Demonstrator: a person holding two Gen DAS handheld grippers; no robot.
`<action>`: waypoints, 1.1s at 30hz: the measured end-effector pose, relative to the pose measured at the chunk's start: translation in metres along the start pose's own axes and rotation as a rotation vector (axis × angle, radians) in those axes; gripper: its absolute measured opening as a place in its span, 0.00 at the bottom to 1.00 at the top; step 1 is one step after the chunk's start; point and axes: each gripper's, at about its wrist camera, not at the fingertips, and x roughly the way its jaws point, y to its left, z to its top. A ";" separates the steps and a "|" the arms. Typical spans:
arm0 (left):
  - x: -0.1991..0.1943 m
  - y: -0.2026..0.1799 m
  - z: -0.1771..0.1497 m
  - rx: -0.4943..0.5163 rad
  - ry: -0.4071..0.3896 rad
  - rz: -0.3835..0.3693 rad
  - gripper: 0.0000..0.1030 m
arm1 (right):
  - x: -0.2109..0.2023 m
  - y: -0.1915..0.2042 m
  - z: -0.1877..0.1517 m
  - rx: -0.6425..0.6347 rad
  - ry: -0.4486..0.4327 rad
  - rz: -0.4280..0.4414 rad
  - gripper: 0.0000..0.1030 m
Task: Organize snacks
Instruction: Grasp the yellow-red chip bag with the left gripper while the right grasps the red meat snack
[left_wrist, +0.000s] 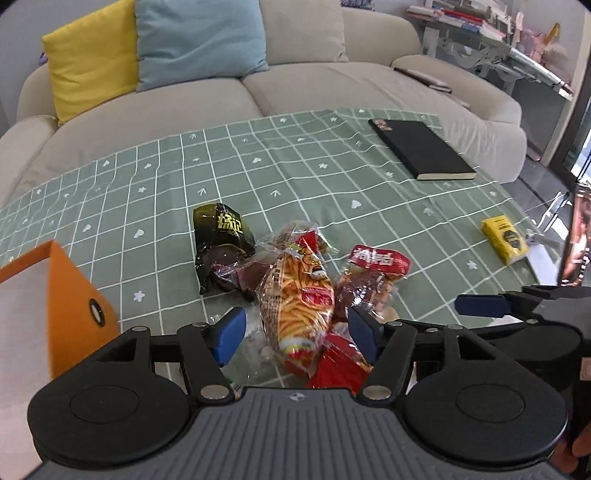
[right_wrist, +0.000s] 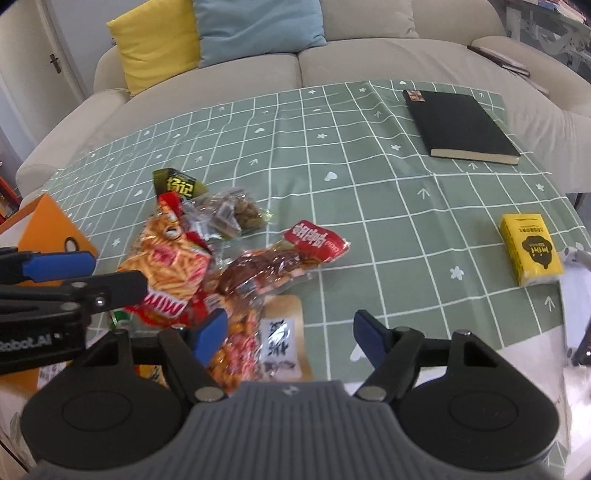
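Snacks heaped mid-table

Box (left_wrist: 62, 295) stands left. Left gripper (left_wrist: 295, 332) gapes around the fries bag (left_wrist: 299, 295), not pinching. Right gripper (right_wrist: 291, 339) hangs apart, empty. Packets look light, crinkly, slippery; best pinched at a sealed edge.

The desk (right_wrist: 369, 192) (under a green checked cloth) bears a heap of snack packets (right_wrist: 207, 258), a black book (right_wrist: 458, 125), a yellow pack (right_wrist: 530, 249) and an orange box (left_wrist: 70, 295).

both claws (left_wrist: 295, 332) (right_wrist: 288, 338) – agape, empty
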 end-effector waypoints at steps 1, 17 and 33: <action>0.005 0.001 0.002 -0.004 0.011 0.003 0.73 | 0.003 -0.002 0.001 0.005 0.003 -0.002 0.70; 0.021 0.014 0.008 -0.041 0.040 -0.015 0.36 | 0.034 -0.007 0.018 0.085 0.021 0.068 0.79; -0.009 0.037 0.007 -0.107 -0.033 0.079 0.35 | 0.070 0.015 0.036 0.196 0.081 0.028 0.67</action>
